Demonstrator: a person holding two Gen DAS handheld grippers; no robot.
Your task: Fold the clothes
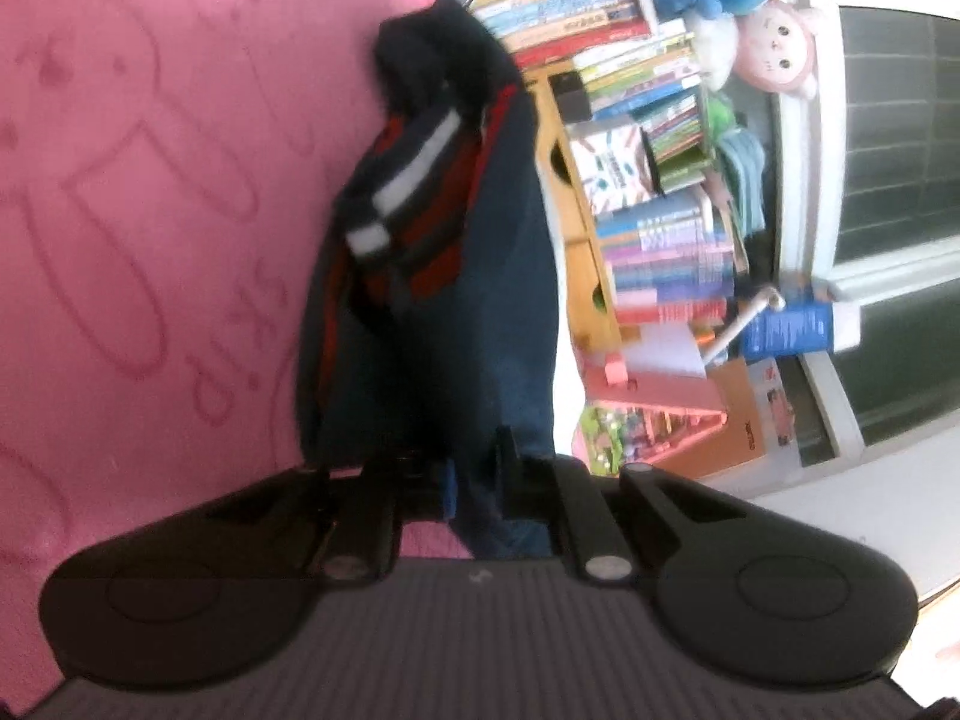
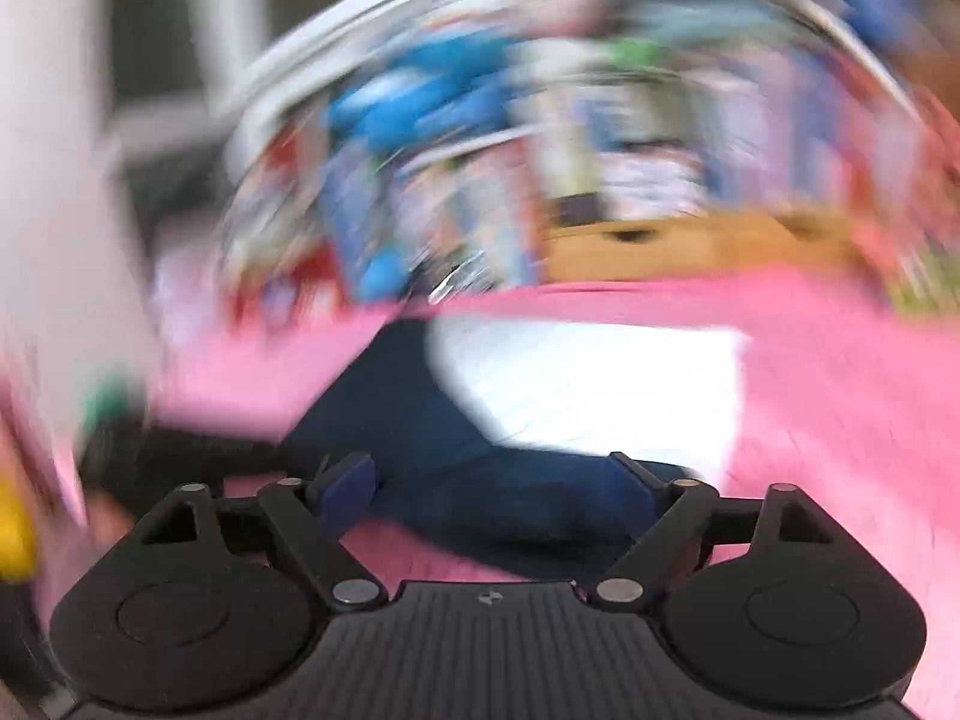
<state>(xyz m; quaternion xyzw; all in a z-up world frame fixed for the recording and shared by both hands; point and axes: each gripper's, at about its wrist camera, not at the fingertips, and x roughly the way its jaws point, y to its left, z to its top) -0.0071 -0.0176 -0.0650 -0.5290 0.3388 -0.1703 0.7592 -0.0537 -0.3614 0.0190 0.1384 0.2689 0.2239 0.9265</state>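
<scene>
A dark navy garment (image 1: 498, 252) with red and white stripes (image 1: 414, 180) is stretched out over the pink blanket (image 1: 150, 210); this view is rolled on its side. My left gripper (image 1: 462, 474) is shut on the near end of it, with blue cloth pinched between the close-set fingers. In the blurred right wrist view the same navy cloth (image 2: 408, 420) lies on the pink blanket (image 2: 840, 420) beside a bright white patch (image 2: 588, 384). My right gripper (image 2: 492, 480) stands wide open above the cloth, with nothing pinched between its pads.
Beyond the blanket's edge stands a wooden shelf (image 1: 576, 222) packed with books (image 1: 660, 252), with plush toys (image 1: 774, 48) and a white window frame (image 1: 804, 192) next to it. A pink box (image 1: 660, 390) sits by the shelf. The right view's background is smeared.
</scene>
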